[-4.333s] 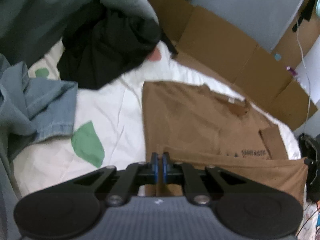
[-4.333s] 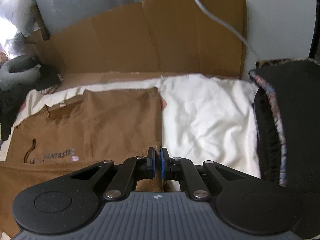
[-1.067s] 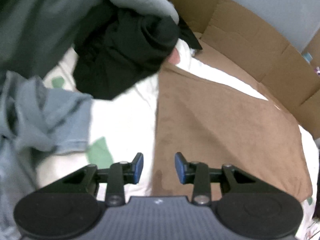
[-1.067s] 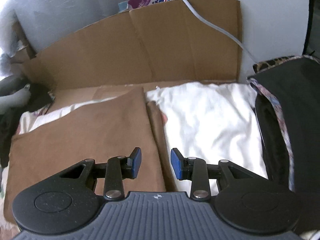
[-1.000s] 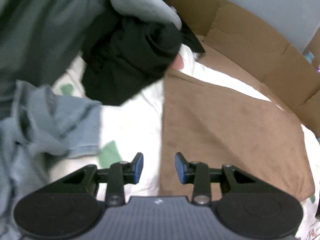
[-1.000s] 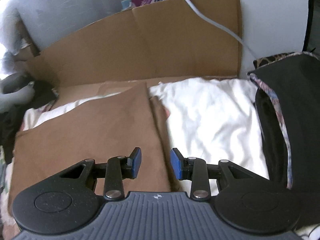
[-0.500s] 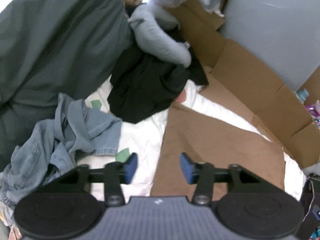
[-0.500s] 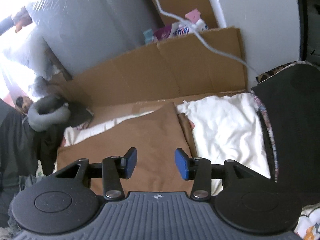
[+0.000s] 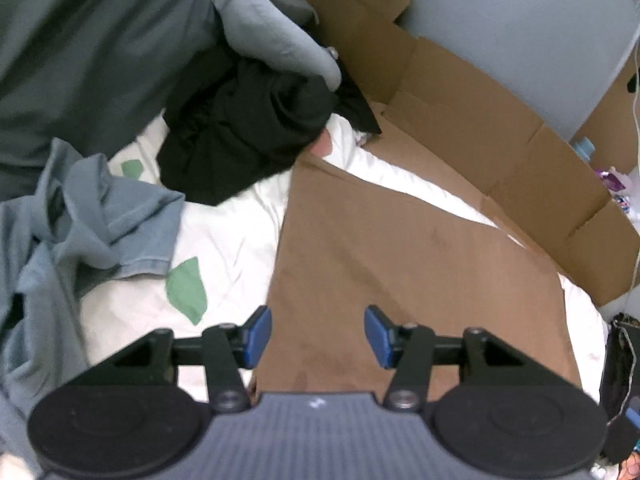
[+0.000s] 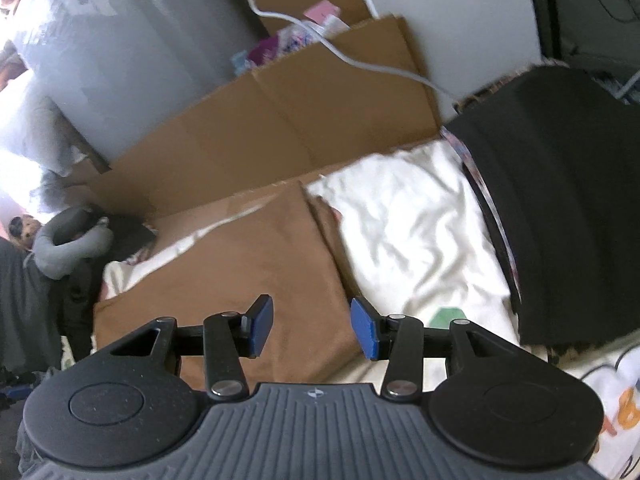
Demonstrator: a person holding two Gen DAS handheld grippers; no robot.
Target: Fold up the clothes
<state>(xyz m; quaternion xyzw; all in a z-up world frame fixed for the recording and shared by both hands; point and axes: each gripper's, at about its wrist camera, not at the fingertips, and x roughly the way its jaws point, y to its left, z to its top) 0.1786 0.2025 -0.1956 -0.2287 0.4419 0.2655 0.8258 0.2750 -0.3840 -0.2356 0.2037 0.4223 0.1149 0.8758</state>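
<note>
At nine o'clock in the left wrist view a crumpled blue denim garment (image 9: 84, 216) lies on the white sheet (image 9: 236, 240), which has green leaf shapes printed on it. Above it, toward eleven o'clock, a large dark grey-green cloth (image 9: 92, 48) fills the corner. At twelve o'clock a heap of black clothes (image 9: 248, 136) sits under a grey neck pillow (image 9: 276, 44). The folded brown shirt (image 9: 400, 280) spreads flat from the centre toward four o'clock, its left edge running straight down to the left gripper (image 9: 316, 336). That gripper hangs over the shirt's near left corner with its blue pads about half apart and nothing between them; whether it touches the cloth cannot be told. Flattened cardboard (image 9: 480, 120) lines the wall from one to three o'clock.

In the right wrist view the neck pillow (image 10: 68, 248) lies at nine o'clock beside dark clothes. The brown shirt (image 10: 240, 272) lies in the centre, a neat folded rectangle with a narrower brown layer showing along its right edge. The right gripper (image 10: 311, 328) hovers above the shirt's near right corner, its blue pads about half apart and empty. Right of the shirt, bare white sheet (image 10: 416, 240) runs toward three o'clock, where a black cloth with a patterned border (image 10: 560, 200) lies over its far side. Cardboard (image 10: 300, 120) stands at twelve o'clock with a white cable (image 10: 360, 62) draped across it.
</note>
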